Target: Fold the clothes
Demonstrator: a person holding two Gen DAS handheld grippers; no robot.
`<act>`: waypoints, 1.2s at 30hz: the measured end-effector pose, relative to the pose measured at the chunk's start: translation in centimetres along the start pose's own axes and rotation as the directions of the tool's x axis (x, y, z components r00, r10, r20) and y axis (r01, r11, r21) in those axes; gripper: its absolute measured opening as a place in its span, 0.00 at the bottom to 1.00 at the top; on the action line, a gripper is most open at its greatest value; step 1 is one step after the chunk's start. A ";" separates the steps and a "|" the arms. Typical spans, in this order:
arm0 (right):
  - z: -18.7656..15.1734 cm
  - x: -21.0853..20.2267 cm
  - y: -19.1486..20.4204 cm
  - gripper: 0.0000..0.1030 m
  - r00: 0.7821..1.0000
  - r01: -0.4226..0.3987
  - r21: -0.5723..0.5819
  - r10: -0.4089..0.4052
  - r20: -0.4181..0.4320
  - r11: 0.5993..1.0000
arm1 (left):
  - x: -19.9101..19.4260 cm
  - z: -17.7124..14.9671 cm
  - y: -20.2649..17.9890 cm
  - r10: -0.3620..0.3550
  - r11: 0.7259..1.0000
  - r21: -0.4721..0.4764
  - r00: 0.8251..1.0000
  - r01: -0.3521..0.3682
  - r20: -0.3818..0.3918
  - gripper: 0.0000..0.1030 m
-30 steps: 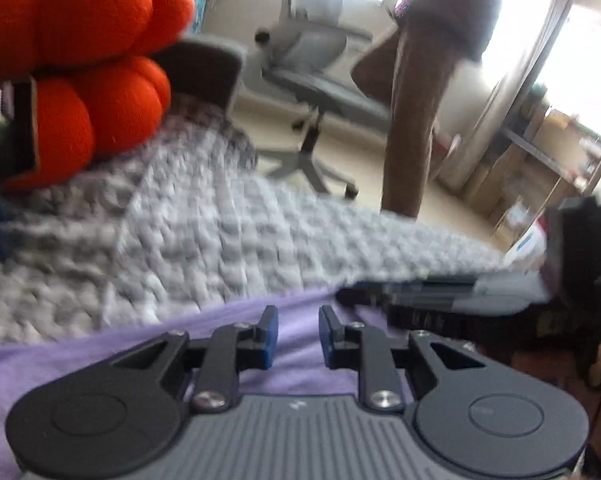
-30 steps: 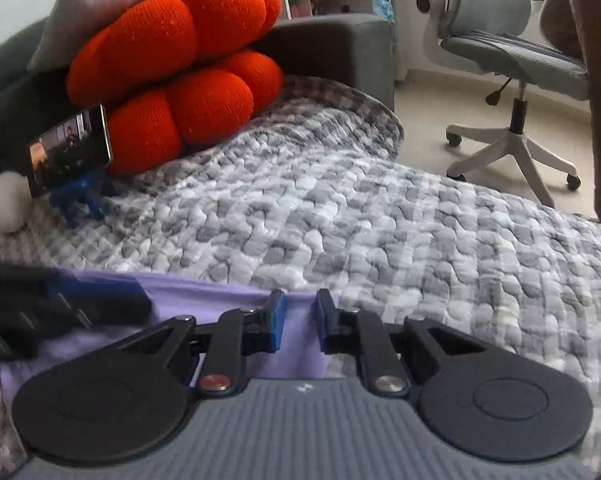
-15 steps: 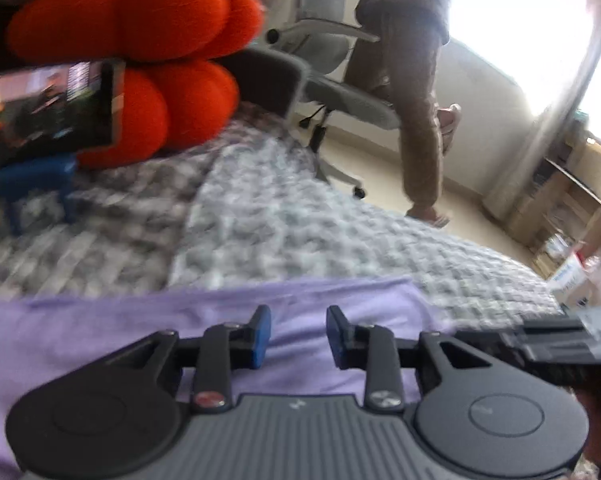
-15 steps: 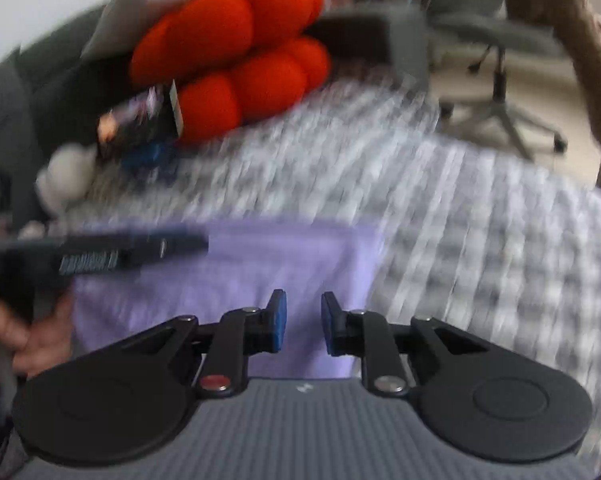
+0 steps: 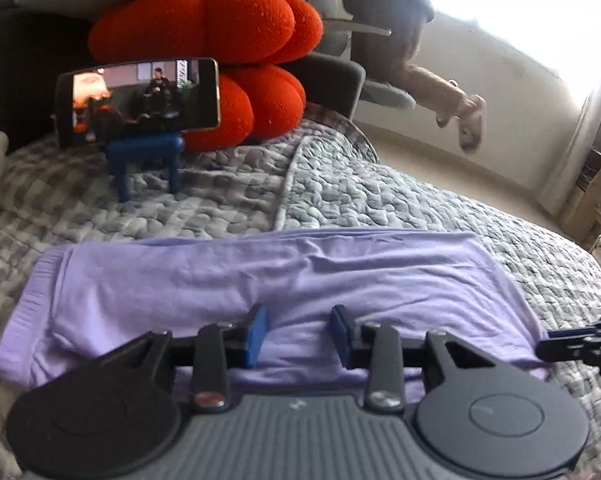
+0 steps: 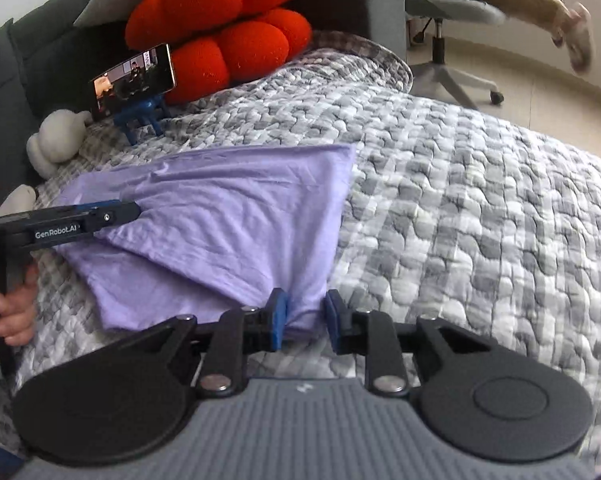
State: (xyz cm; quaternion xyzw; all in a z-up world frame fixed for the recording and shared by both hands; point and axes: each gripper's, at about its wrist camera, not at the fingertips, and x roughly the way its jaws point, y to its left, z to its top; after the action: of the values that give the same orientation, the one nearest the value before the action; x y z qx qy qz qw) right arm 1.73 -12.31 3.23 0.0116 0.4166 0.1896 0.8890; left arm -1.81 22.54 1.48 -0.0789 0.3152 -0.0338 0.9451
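Left tongs [image 5: 298,334]: jaws standing apart, just been opening, pads pressing nothing; purple cloth lying slack beneath gap.
Right tongs [image 6: 305,318]: jaws narrowly parted, just been opening; garment corner sitting between pads, not pinched.
Purple garment [image 6: 228,216]: lying folded, flat on grey quilt [image 6: 480,216], spreading toward 11 o'clock from right tongs.
Phone [image 5: 140,100]: standing on blue stand [image 5: 146,160] at 10 o'clock, leaning against orange cushion [image 5: 220,32].
Office chair [image 6: 440,20]: sitting at 1 o'clock.
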 end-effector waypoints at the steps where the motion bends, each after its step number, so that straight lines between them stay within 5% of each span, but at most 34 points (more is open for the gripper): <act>1: 0.0 -0.1 0.1 0.26 1.000 -0.001 -0.002 0.001 -0.011 1.000 | -0.2 -0.1 0.1 0.003 1.000 -0.001 1.000 -0.003 0.002 0.36; 7: 1.3 -1.1 1.0 0.26 1.000 0.026 0.002 -0.026 -0.011 1.000 | -1.0 -0.2 0.6 -0.014 0.999 -0.034 1.000 0.014 0.000 0.37; 12: 4.7 -1.2 3.0 0.26 0.996 -0.072 0.038 0.069 0.055 0.997 | -1.9 -0.1 -0.7 -0.078 0.996 -0.039 0.997 0.079 0.029 0.38; 19: 8.5 4.4 7.0 0.26 0.987 -0.157 -0.095 0.155 -0.032 0.983 | -0.9 -1.8 -2.3 -0.070 0.998 0.005 0.997 0.070 0.022 0.38; 24: 9.9 8.1 9.1 0.26 0.959 -0.279 -0.191 0.264 -0.099 0.941 | -0.8 -1.8 -2.3 -0.072 0.997 0.026 0.997 0.072 0.016 0.38; 28: 10.0 10.7 10.4 0.11 0.964 -0.256 -0.275 0.224 -0.143 0.927 | -0.6 -2.3 -2.2 -0.074 0.997 0.027 0.997 0.074 0.024 0.38; 36: 11.6 13.0 10.0 0.06 0.984 -0.180 -0.285 0.173 -0.053 0.941 | -0.6 -2.8 -2.3 -0.070 0.997 0.035 0.997 0.068 0.040 0.38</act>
State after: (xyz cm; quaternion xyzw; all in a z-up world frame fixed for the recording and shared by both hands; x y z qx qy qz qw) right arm 14.70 3.05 3.00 -0.0836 0.3938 0.3274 0.8549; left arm -3.99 19.98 0.03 -0.0746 0.2919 -0.0700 0.9510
